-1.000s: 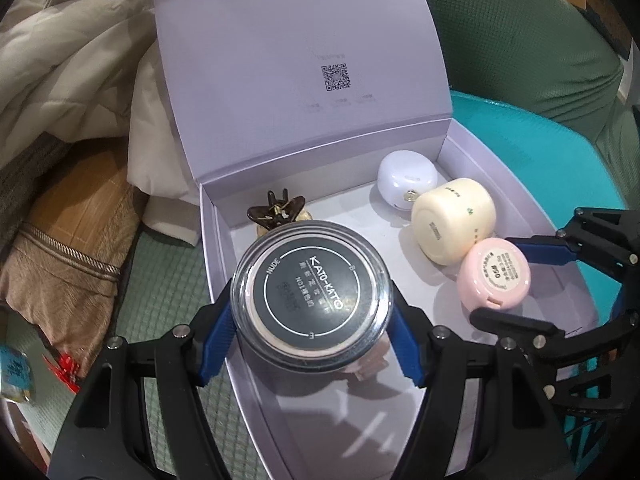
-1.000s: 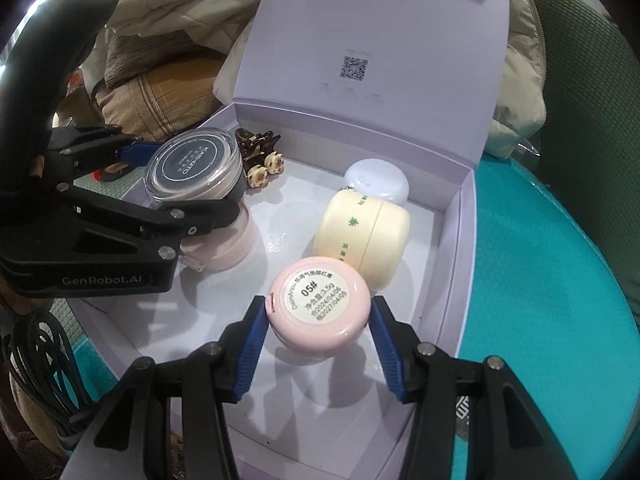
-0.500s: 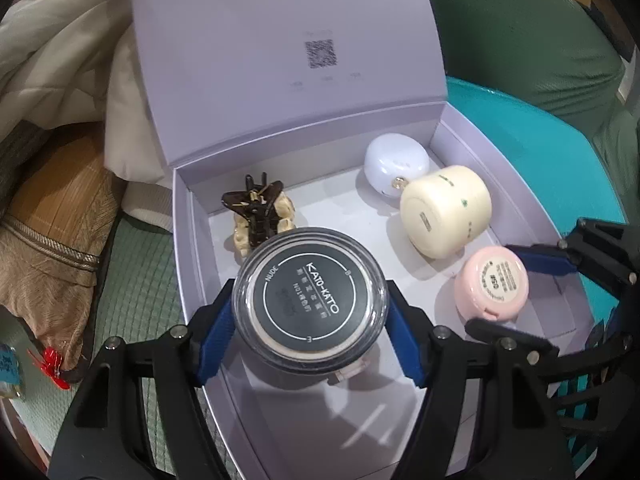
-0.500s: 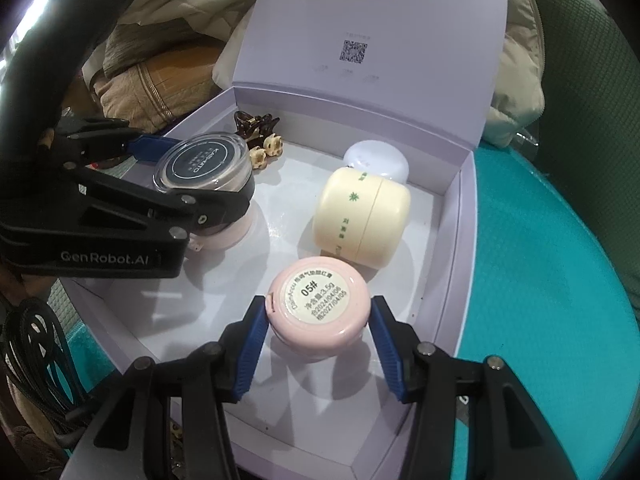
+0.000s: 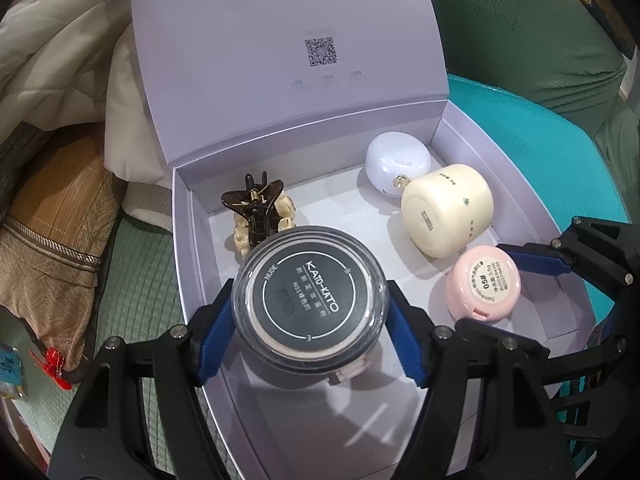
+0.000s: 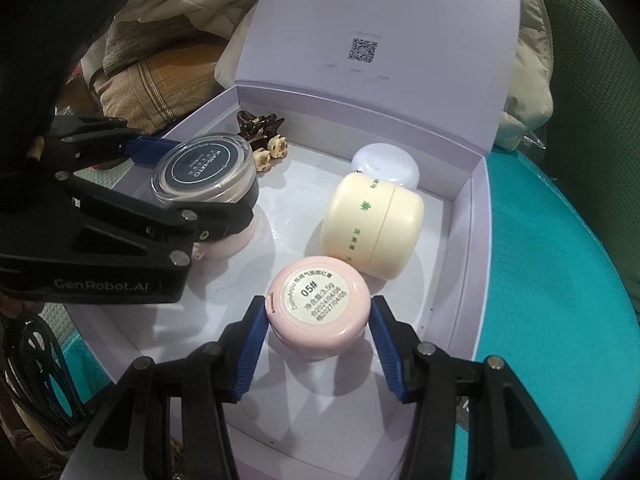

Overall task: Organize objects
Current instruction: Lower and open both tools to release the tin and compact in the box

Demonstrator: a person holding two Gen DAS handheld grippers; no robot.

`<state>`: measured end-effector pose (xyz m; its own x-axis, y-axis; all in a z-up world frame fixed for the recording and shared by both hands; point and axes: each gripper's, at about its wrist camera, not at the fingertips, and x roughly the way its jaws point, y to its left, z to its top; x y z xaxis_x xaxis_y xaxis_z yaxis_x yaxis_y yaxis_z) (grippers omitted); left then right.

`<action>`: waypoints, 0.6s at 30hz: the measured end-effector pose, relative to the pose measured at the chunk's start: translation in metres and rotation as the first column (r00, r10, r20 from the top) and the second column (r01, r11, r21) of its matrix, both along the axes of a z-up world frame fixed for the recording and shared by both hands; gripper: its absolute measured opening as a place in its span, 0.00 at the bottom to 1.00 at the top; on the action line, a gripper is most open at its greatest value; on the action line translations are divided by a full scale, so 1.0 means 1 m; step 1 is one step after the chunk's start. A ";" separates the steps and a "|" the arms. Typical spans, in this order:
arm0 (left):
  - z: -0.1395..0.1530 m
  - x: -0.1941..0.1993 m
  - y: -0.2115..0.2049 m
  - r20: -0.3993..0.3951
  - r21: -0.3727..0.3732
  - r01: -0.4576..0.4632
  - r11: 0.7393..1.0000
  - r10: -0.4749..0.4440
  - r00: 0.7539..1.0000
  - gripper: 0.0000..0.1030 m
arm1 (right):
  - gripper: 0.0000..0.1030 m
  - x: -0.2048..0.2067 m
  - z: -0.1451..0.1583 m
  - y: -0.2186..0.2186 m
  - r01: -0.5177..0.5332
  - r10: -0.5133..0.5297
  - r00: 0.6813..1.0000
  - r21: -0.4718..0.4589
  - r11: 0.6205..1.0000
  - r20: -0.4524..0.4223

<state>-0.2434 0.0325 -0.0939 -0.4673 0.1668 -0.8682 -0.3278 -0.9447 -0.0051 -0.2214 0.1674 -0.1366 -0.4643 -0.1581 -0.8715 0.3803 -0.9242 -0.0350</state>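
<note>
An open lilac gift box (image 5: 188, 240) (image 6: 476, 216) holds the items. My left gripper (image 5: 308, 316) is shut on a black-lidded KATO-KATO powder jar (image 5: 308, 296) (image 6: 204, 168), held just above the box floor at its left side. My right gripper (image 6: 316, 320) stands around a small pink compact (image 6: 318, 300) (image 5: 484, 284) resting in the box; its pads are a little apart from the compact's sides. A cream jar (image 5: 448, 208) (image 6: 372, 224) lies on its side, a white round case (image 5: 396, 160) (image 6: 384, 164) behind it, hair clips (image 5: 260, 212) (image 6: 264, 136) at the back left.
The box lid (image 5: 288, 60) stands upright behind. The box sits on a teal surface (image 6: 560, 300). Bedding and a brown cushion (image 5: 52, 208) lie to the left, a green chair back (image 5: 520, 32) to the right. A small red clip (image 5: 54, 364) lies at lower left.
Both grippers have drawn back and up a little over the box. The right gripper's pads have come slightly off the pink compact. The left still holds the jar.
</note>
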 end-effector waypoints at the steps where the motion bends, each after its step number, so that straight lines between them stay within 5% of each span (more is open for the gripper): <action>1: 0.001 0.001 0.001 0.000 0.002 0.002 1.000 -0.002 1.000 0.66 | 0.51 0.000 -0.001 -0.002 -0.002 0.002 1.000 0.009 1.000 0.000; 18: 0.026 0.019 0.015 -0.030 0.004 -0.013 1.000 0.013 0.999 0.66 | 0.57 -0.001 -0.003 -0.010 0.006 -0.006 1.000 0.048 0.999 0.008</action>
<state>-0.2248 0.0479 -0.0675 -0.4956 0.1638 -0.8529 -0.3153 -0.9490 0.0009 -0.2223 0.1576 -0.1392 -0.4579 -0.1133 -0.8818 0.3751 -0.9239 -0.0761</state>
